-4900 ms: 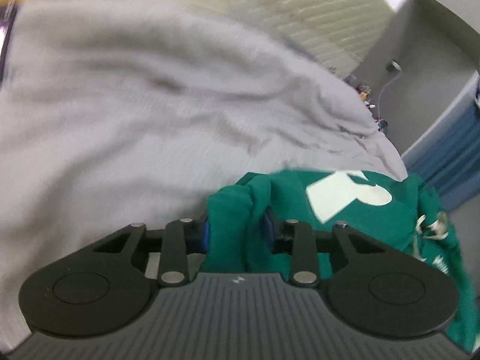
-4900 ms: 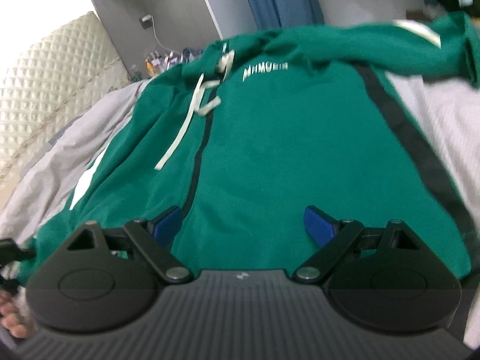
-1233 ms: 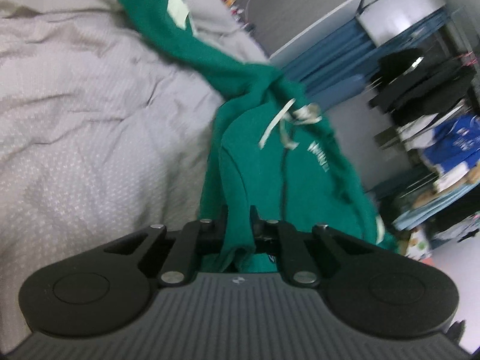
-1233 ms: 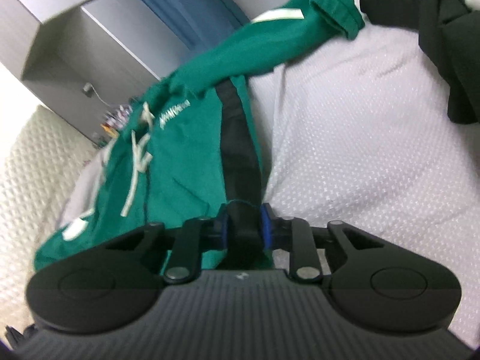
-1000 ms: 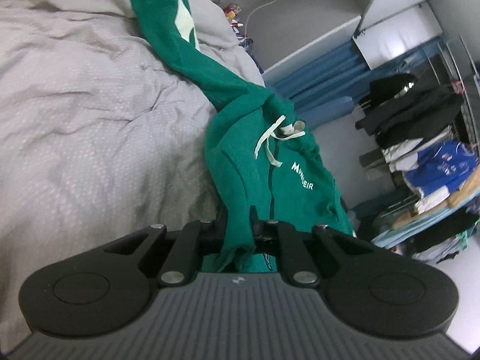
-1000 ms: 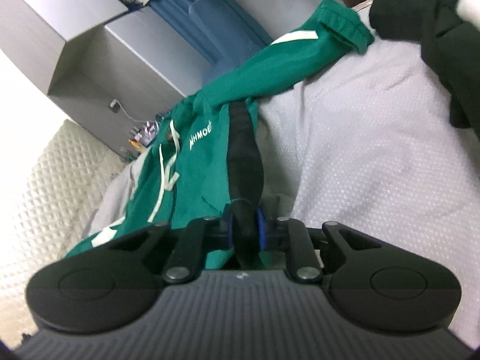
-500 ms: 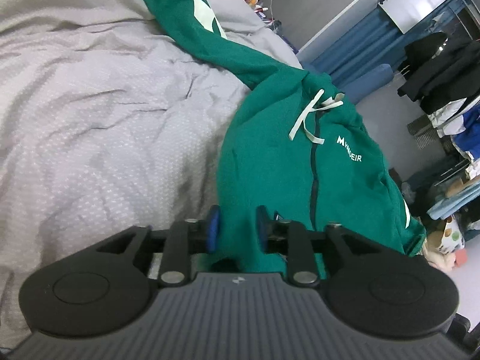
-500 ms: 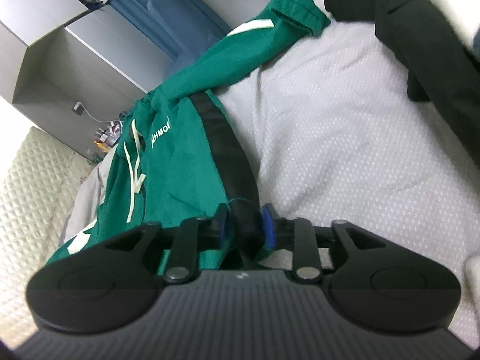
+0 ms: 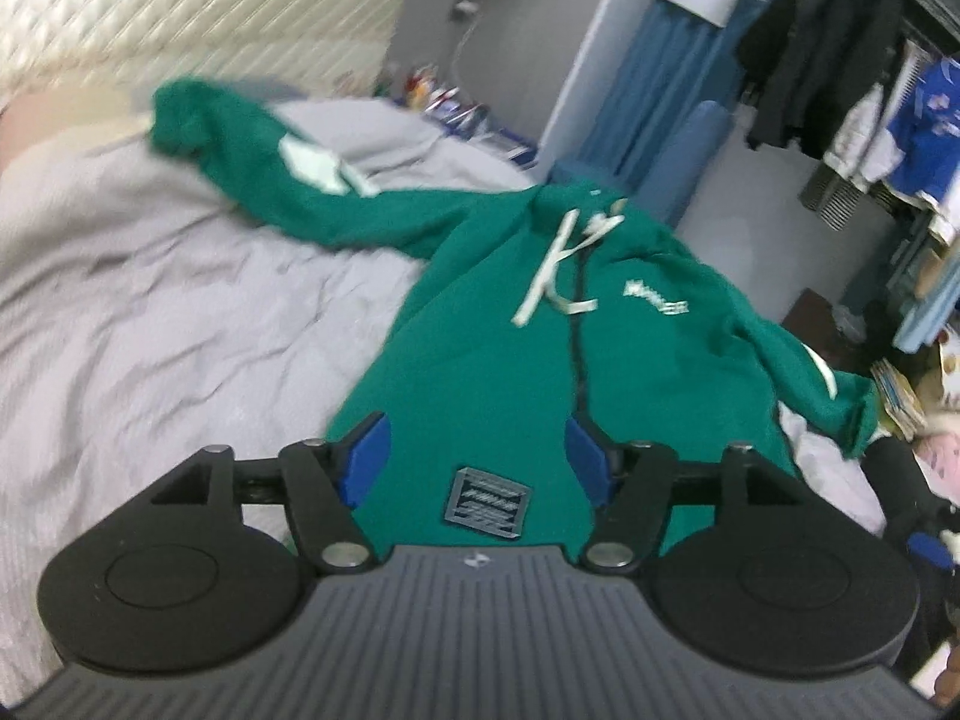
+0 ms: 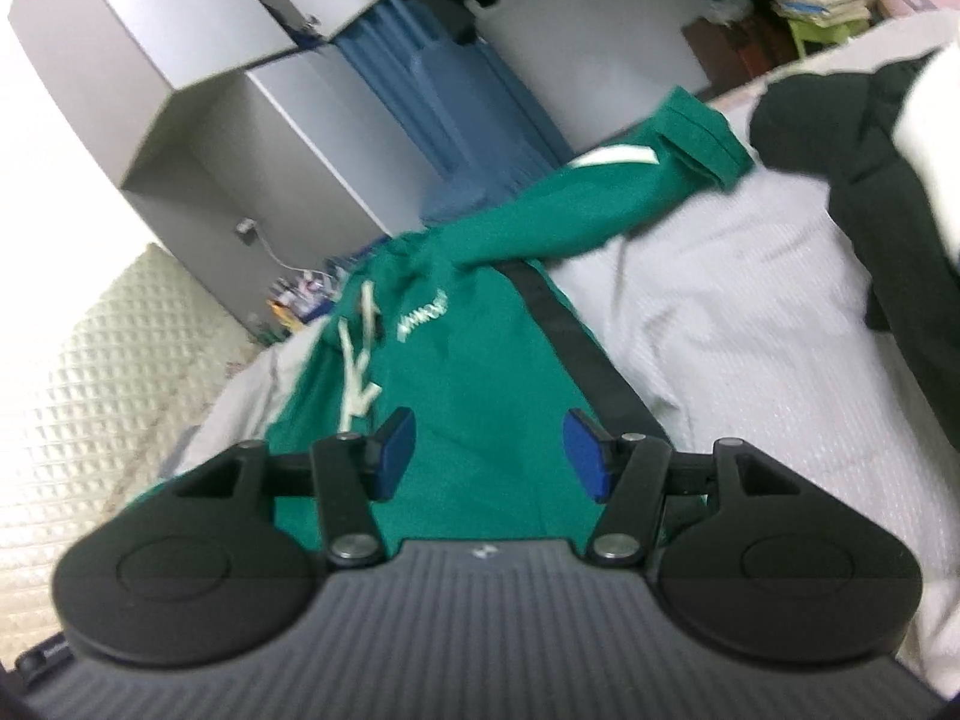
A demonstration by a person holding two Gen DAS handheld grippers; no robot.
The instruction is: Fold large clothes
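A green hoodie (image 9: 540, 360) with white drawstrings, a dark zip and a small grey hem patch lies front-up on the grey bed cover (image 9: 180, 312), both sleeves spread outward. My left gripper (image 9: 477, 459) hovers over its hem, blue pads apart and still opening, no cloth pinched between them. In the right wrist view the same hoodie (image 10: 480, 360) shows its black side stripe. My right gripper (image 10: 489, 453) hangs above the hem near that stripe, jaws also opening, with the fabric lying free below them.
A dark garment (image 10: 870, 198) is heaped on the bed at the right. Behind the bed stand a quilted headboard (image 9: 180, 12), grey cabinets (image 10: 198, 90), a blue curtain (image 9: 660, 90) and hanging clothes (image 9: 840, 78). A cluttered nightstand (image 9: 444, 96) sits by the headboard.
Both grippers were shut on the hoodie's hem corners a second ago; both have let go and spread their jaws. The left one rose and rolled upright; the right one lifted slightly.
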